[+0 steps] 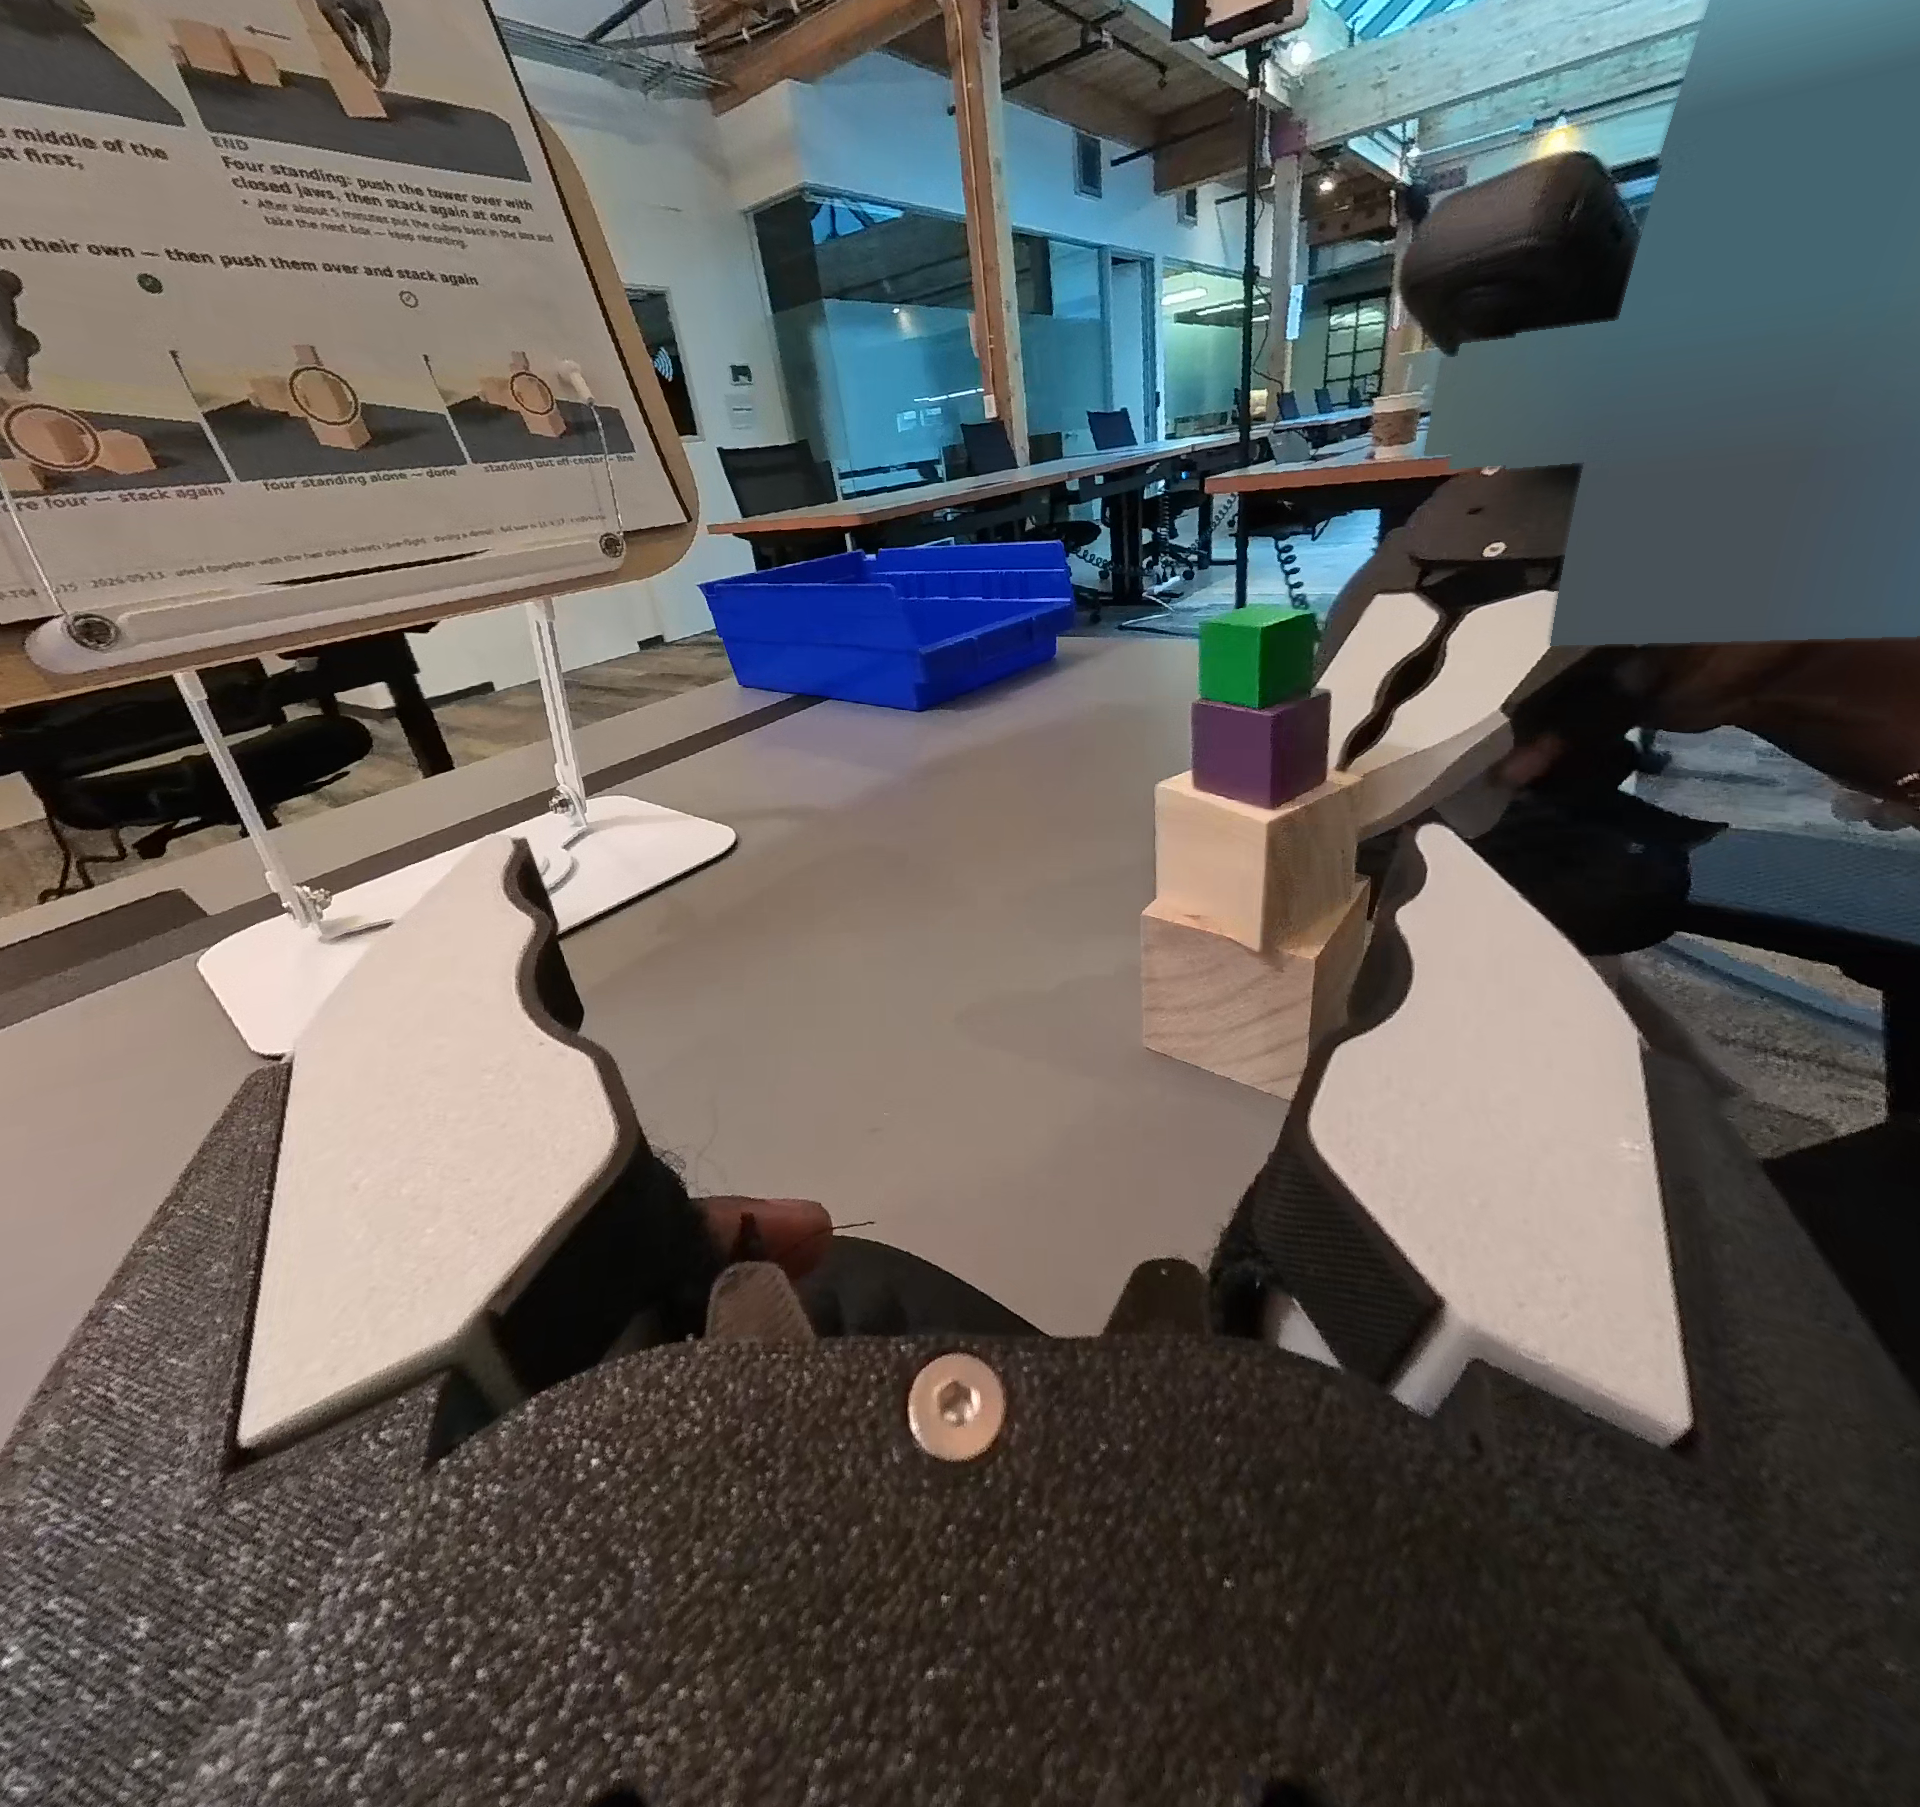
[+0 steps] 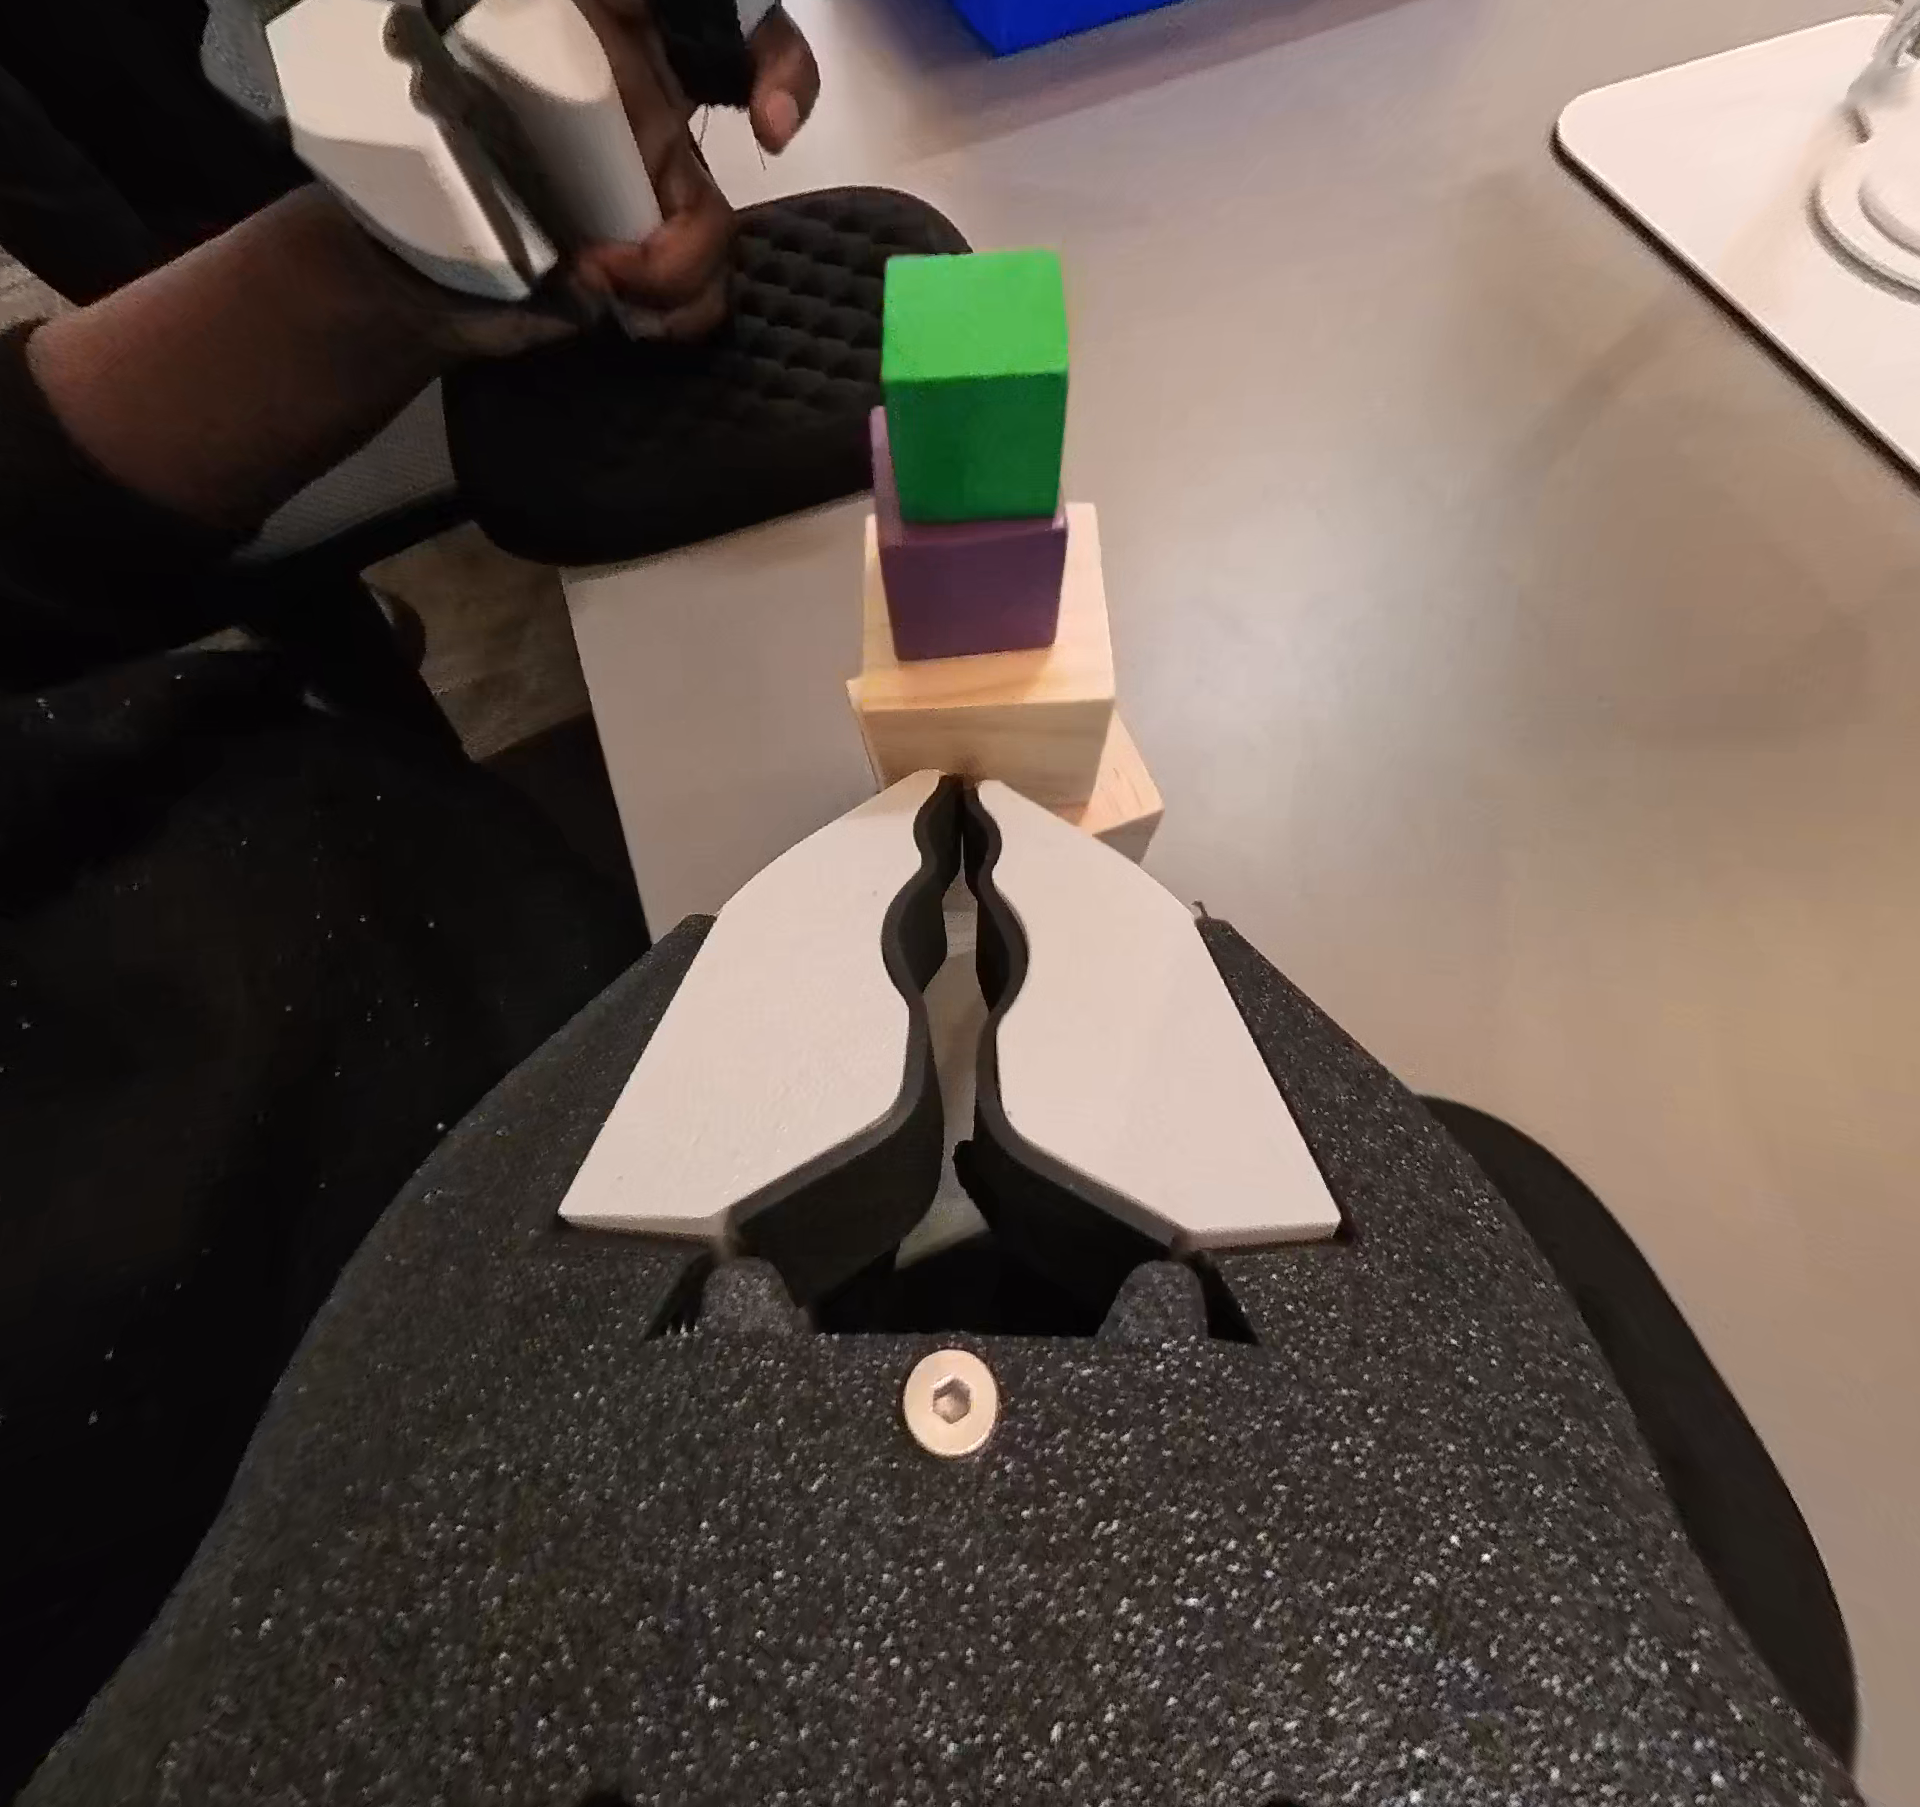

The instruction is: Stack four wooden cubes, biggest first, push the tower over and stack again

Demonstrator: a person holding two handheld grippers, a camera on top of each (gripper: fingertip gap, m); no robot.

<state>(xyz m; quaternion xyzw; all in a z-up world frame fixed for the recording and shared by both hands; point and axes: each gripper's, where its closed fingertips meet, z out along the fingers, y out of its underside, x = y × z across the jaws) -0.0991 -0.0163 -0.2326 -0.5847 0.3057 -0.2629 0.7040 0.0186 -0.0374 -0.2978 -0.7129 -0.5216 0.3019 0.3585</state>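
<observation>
1. Black gripper bodies fill the foreground of both wrist views; the left gripper (image 1: 961,910) has its white fingers (image 1: 447,1061) spread wide with nothing between them but bare grey table (image 1: 883,926).
2. Just inside the left gripper's right-hand finger stands a tower of four blocks: a green block (image 1: 1255,654) on a purple block (image 1: 1257,749), on a pale wooden block (image 1: 1252,858), on a larger wooden block (image 1: 1231,1004). Each one sits a little off-centre on the one below.
3. Over on the tower's far side, the right gripper (image 2: 961,789) has its fingers shut together on nothing, tips right at the side face of the pale wooden block (image 2: 987,718); whether they actually touch it, I cannot tell.
4. By my reckoning the blocks are light, rigid and smooth-faced, so the tower would tip from a small sideways nudge. Flat opposite faces of any one block look like the sound place to grip.
5. Beyond the left fingers sit a blue bin (image 1: 894,614) and, off to their left, an instruction board on a white stand (image 1: 468,884).
</observation>
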